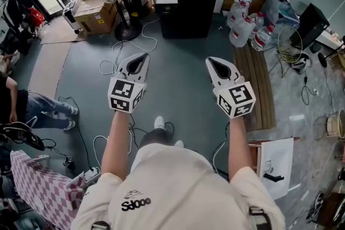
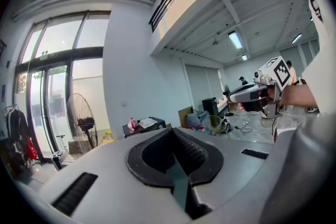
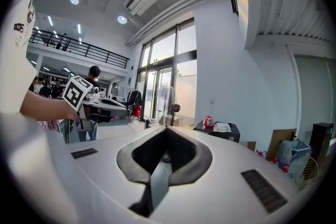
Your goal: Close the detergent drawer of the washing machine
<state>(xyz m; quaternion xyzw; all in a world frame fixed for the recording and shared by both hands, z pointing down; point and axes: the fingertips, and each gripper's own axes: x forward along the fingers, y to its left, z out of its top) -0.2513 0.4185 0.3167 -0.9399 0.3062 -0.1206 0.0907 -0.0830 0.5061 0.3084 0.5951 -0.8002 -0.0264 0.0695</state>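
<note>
While left gripper [image 1: 139, 61] and right gripper [image 1: 215, 64] hover over floor [image 1: 178, 91], jaws of each pressed together, nothing held. No washing machine, drawer in view; task apparently not begun.

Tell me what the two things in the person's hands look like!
The left gripper and right gripper are pale grey pointed shells with black linings. Each carries a white cube with black square markers. The person wears a cream short-sleeved T-shirt with small black print.
</note>
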